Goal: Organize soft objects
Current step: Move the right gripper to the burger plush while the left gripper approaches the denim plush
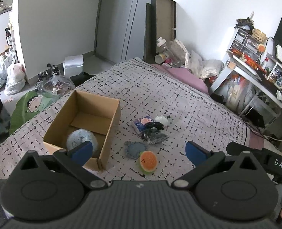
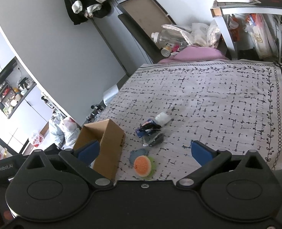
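Though one fluffy blue ball [image 1: 81, 140] already sits in the cardboard box [image 1: 110, 122], most of the sorting is left.
Lower centre of both views, on the bed [image 1: 188, 103]: burger toy [image 1: 148, 161], blue pad [image 1: 135, 148], dark packet [image 1: 154, 136], perhaps tissues [image 1: 142, 124] and a white lump [image 1: 162, 120]. Left tongs [image 1: 139, 149] and right tongs [image 2: 144, 150] hover spread apart, empty.

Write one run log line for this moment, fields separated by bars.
left tool open, empty | right tool open, empty | blue plush ball in cardboard box | burger toy on bed
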